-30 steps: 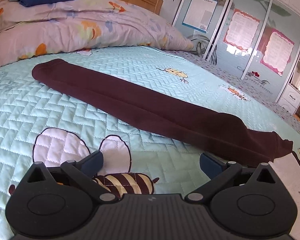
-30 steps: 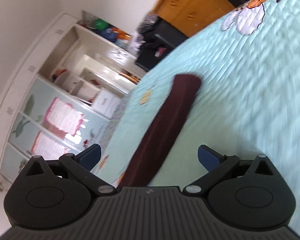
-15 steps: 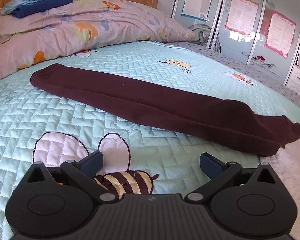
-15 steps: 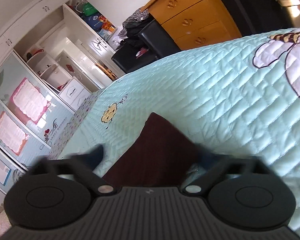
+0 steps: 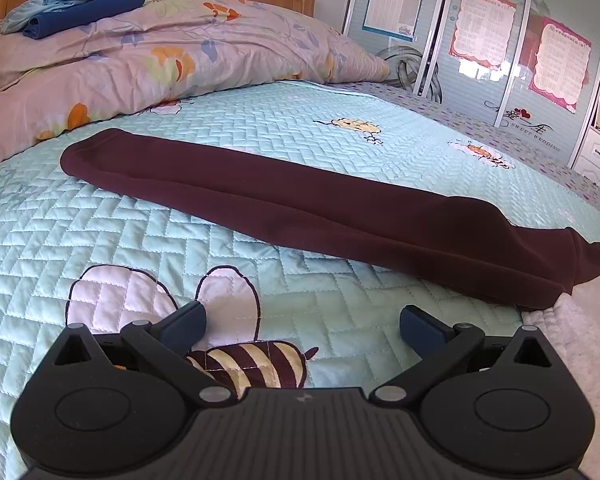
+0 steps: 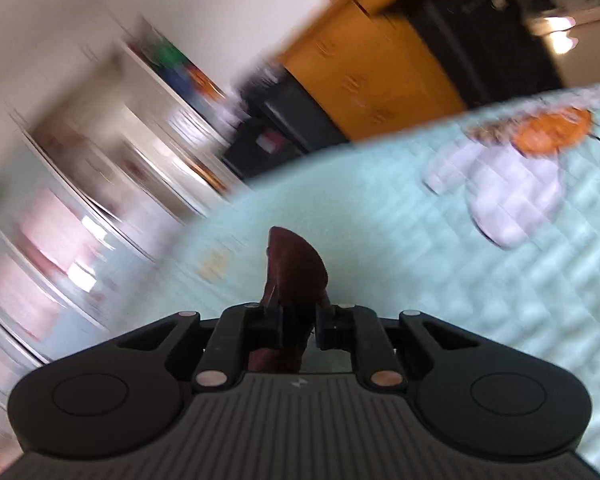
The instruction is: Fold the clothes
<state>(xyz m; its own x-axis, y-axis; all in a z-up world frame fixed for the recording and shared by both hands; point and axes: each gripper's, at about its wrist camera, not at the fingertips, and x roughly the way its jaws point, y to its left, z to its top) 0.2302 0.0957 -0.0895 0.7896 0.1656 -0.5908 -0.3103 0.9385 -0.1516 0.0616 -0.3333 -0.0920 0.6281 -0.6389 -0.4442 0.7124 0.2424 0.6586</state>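
Lying in a long narrow strip across the bed (image 5: 148, 240), the dark maroon garment (image 5: 300, 208) looked soft, light and limp, likely to sag wherever unsupported. The right gripper (image 6: 298, 330) had just closed its jaws onto one end of it. The left gripper (image 5: 302, 326) hovered near the bed's near edge, jaws wide and empty; the far end seemed the sensible second hold.
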